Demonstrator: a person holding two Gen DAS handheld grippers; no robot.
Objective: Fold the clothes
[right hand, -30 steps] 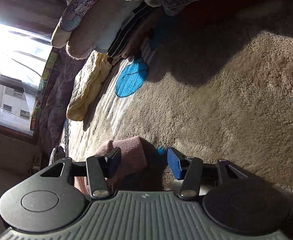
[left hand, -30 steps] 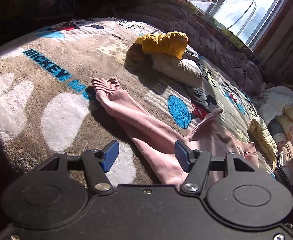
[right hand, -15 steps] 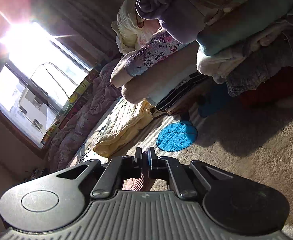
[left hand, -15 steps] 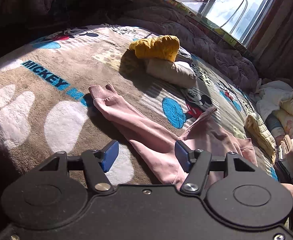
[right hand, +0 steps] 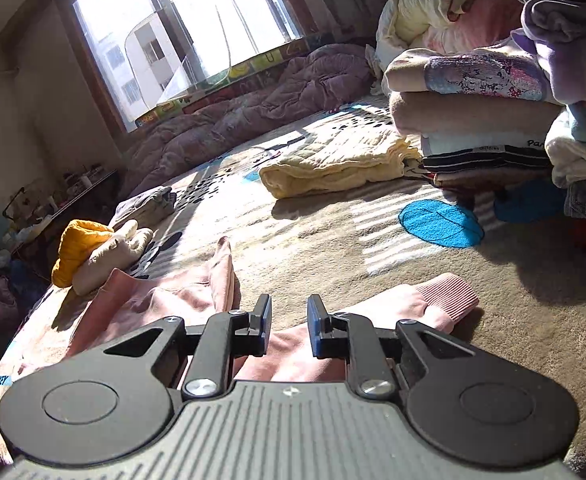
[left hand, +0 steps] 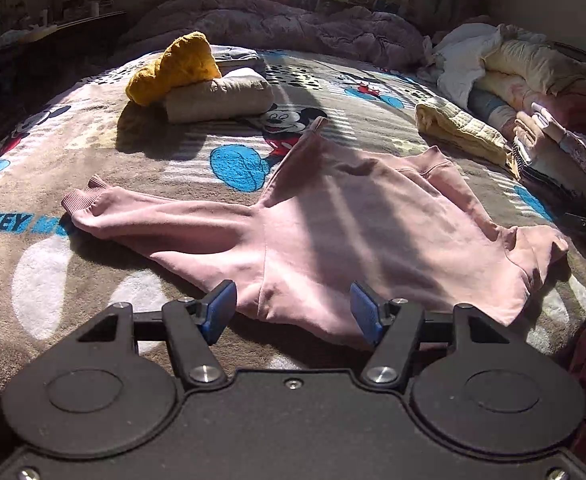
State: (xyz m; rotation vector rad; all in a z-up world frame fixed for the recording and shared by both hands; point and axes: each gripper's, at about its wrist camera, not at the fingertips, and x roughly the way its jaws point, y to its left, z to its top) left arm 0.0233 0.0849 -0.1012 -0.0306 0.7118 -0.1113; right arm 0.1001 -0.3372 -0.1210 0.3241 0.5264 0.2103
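**Pink top spread on the blanket, both claws empty**

The pink top (left hand: 357,232) lies flat on the Mickey blanket (left hand: 93,148) that covers the bed. One sleeve (left hand: 141,216) stretches out to the left of its body in the left wrist view, the ribbed cuff lying on the blanket's blue lettering.

The left claw (left hand: 293,308) hovers at the near hem of the top, its blue pads (left hand: 221,312) well apart and nothing between them.

The right claw (right hand: 289,326) sits over the top's other sleeve (right hand: 425,304), whose ribbed cuff lies just beyond and to the right of it. Its jaws stand a small gap apart, having just been opening; the cloth lies below them, not clamped.

Beyond the top, toward the window (right hand: 181,32), a yellow garment (left hand: 173,68) leans on a folded beige one (left hand: 221,96). To the right of the top lie a folded cream quilt (right hand: 333,164) and a tall pile of folded clothes (right hand: 485,112).
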